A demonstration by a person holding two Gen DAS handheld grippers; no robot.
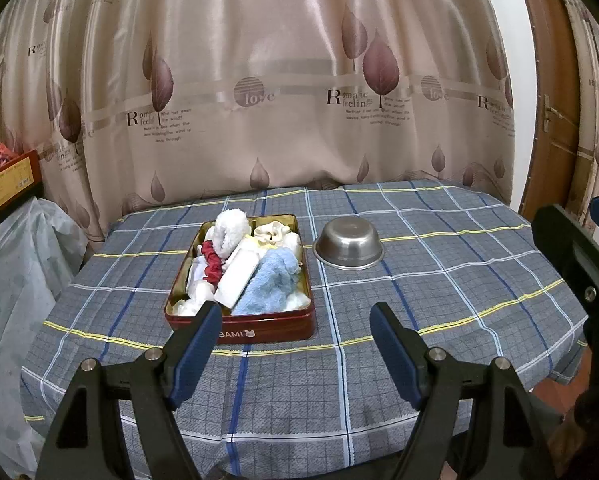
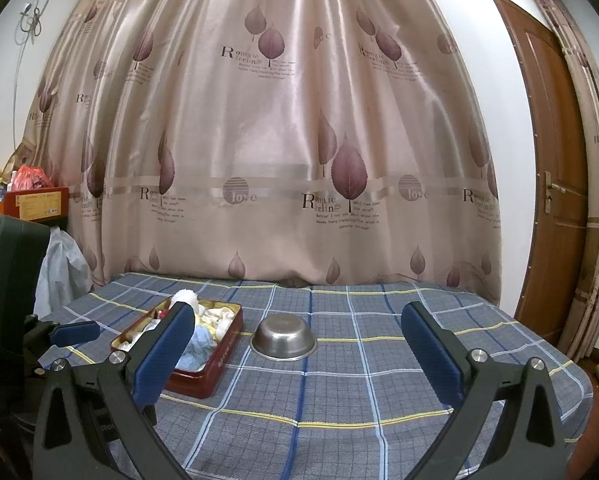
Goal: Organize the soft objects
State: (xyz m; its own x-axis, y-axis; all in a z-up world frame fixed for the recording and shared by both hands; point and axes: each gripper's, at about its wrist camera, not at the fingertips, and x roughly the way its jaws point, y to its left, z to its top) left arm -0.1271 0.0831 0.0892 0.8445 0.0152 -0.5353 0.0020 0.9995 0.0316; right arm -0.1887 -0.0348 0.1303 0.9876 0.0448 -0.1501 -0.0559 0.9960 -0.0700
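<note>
A red tin (image 1: pixel 241 330) is sitting on the left half of the table, heaped with soft things: a white fluffy piece (image 1: pixel 231 228) is standing up at the far end, a cream scrunchie (image 1: pixel 273 232) is lying to its right, a red scrunchie (image 1: pixel 212 260) is curling along the left side, a white folded cloth (image 1: pixel 239 274) is lying slantwise across the middle, and a blue towel (image 1: pixel 271 284) is filling the near right corner. Just to the right of the tin, not touching it, a steel bowl (image 1: pixel 348 244) is sitting upside down on the checked cloth (image 1: pixel 439 280) that is covering the table. The left gripper (image 1: pixel 295 316) is hovering over the near edge of the table with its blue pads spread wide and nothing between them; its left fingertip is overlapping the tin's near wall in the left wrist view, though contact cannot be told. The right gripper (image 2: pixel 297 316) is hanging further right and is likewise spread wide and gripping nothing, the bowl showing between its fingers. Behind the table a beige curtain (image 2: pixel 279 140) printed with leaves is hanging, a brown door (image 2: pixel 551 184) is standing at the far right, and an orange box (image 2: pixel 35 202) is resting on a shelf at the far left.
</note>
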